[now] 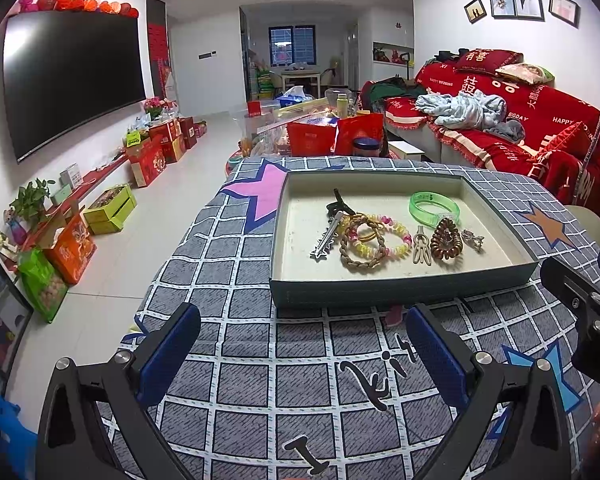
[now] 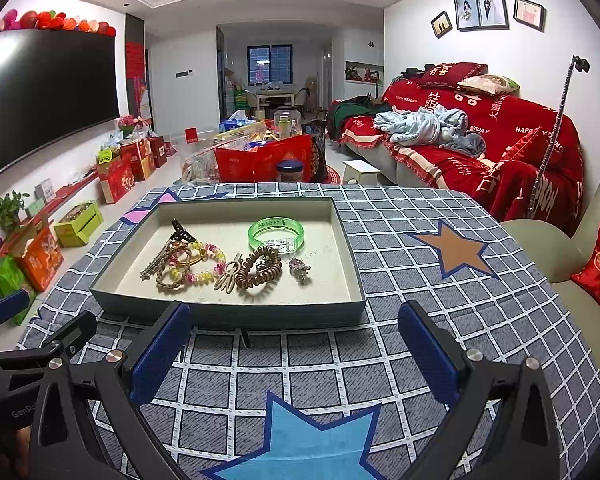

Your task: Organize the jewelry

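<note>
One tray point(image 2: 228, 312) holds one green bangle point(image 2: 275, 233), one coiled brown hair tie point(image 2: 258, 272) and one beaded bracelet point(image 2: 204, 268). Four picture frames point(image 2: 482, 8) hang on the wall.

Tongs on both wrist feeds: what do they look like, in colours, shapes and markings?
Both pairs look alike. The left tongs and right tongs have black, angular, skeletal frames with triangular cut-outs and round silver bolt heads at the joints. Each finger carries a flat, dark blue, textured pad. Pale lettering beginning "GenRo" marks the left unit's body in the right wrist view. No cables or sleeves show.
</note>
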`<act>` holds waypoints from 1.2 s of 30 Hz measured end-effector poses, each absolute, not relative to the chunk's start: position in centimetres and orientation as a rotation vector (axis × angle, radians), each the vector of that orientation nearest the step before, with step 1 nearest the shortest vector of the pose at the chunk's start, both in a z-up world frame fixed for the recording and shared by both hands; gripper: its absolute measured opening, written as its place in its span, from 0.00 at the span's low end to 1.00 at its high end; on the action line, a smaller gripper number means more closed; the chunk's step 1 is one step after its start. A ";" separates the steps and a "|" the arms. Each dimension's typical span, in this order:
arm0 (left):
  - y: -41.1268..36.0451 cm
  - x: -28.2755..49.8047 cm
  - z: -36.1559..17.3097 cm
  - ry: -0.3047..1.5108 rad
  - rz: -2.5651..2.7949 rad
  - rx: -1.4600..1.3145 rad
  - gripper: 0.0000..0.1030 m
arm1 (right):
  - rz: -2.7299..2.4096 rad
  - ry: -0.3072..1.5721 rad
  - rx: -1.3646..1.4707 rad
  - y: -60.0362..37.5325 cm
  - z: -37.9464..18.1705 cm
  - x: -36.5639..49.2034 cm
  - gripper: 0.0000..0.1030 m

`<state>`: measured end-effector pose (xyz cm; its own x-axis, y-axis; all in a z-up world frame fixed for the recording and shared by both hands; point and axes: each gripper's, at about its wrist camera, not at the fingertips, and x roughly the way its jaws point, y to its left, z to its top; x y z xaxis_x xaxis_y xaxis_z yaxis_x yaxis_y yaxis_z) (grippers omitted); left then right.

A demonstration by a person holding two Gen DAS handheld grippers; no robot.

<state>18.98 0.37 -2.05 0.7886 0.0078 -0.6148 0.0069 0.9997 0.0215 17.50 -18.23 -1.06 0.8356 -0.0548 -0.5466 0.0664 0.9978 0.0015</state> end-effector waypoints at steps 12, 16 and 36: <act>0.4 19.0 -2.0 0.663 0.001 0.023 1.00 | -0.064 0.577 0.021 -18.2 -0.9 17.4 1.00; 0.4 18.9 -2.2 0.664 -0.001 0.024 1.00 | -0.063 0.578 0.021 -18.1 -0.8 17.4 1.00; 0.2 19.0 -2.5 0.665 0.009 0.025 1.00 | -0.064 0.579 0.021 -18.1 -0.9 17.4 1.00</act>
<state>18.98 0.23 -2.46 0.7867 0.0166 -0.6171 -0.0006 0.9997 0.0262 17.40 -18.07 -0.88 0.8352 -0.0542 -0.5472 0.0661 0.9978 0.0021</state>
